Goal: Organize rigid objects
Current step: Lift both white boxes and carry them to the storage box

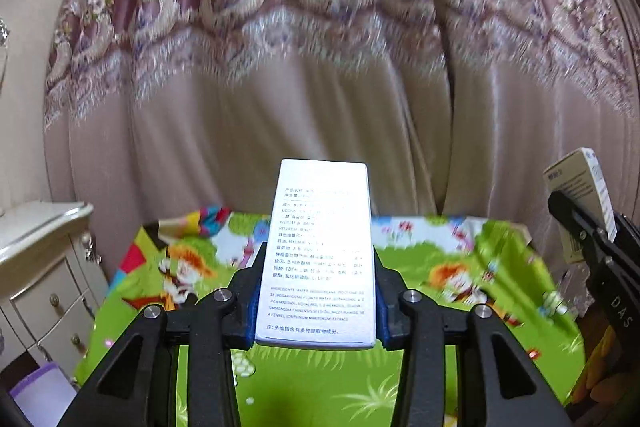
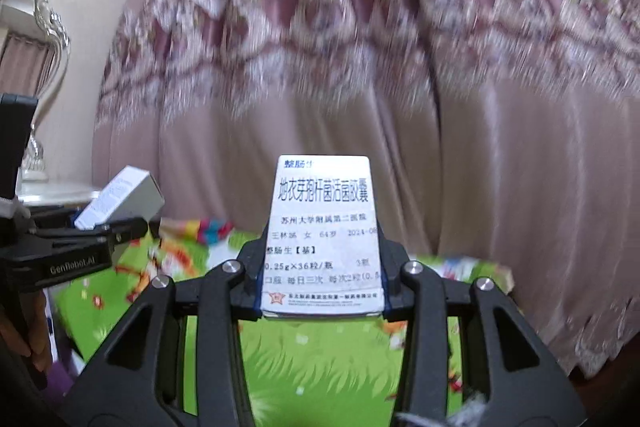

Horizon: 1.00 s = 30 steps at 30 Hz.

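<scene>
The left hand-held gripper (image 1: 316, 291) pinches a white box (image 1: 320, 247), its long axis pointing forward toward the curtain (image 1: 320, 27), above the green-covered counter (image 1: 320, 387). The right hand-held gripper (image 2: 320, 279) likewise pinches a medicine box (image 2: 324, 235), lengthwise forward.

Two white printed boxes (image 1: 320, 259) (image 2: 322, 239), gripper-held aloft
</scene>
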Each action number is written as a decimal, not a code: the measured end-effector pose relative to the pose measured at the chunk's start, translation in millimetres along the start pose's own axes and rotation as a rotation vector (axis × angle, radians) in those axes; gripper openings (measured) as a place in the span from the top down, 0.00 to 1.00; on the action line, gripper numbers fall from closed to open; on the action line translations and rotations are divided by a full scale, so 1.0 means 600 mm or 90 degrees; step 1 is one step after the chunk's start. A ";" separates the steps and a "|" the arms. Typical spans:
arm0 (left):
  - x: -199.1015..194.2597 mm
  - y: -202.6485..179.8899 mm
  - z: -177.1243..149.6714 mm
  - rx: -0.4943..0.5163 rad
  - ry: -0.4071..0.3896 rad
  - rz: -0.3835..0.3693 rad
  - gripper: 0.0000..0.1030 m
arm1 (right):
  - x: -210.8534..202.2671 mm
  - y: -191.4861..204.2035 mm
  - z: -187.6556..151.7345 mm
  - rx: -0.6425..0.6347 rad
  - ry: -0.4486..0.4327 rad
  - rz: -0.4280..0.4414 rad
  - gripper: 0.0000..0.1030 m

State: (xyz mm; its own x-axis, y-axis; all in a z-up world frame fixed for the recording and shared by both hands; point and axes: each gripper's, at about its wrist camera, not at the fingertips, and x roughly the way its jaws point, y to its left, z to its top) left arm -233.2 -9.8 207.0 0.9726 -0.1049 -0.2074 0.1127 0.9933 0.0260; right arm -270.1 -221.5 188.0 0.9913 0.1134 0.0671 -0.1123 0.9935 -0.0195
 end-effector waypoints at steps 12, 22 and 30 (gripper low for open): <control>-0.055 -0.004 0.027 0.003 -0.055 -0.008 0.58 | -0.047 0.024 0.063 -0.021 -0.080 0.006 0.57; -0.090 0.060 0.017 -0.026 -0.059 0.036 0.58 | -0.050 0.085 0.073 -0.050 -0.086 0.080 0.57; -0.133 0.153 -0.011 -0.064 -0.051 0.122 0.58 | -0.046 0.169 0.076 -0.077 -0.087 0.186 0.57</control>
State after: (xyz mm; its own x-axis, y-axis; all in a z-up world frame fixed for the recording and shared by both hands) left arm -302.0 90.0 219.6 0.9878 0.0860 -0.1295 -0.0920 0.9949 -0.0414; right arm -311.8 -123.6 229.9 0.8989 0.4016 0.1748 -0.3730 0.9111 -0.1751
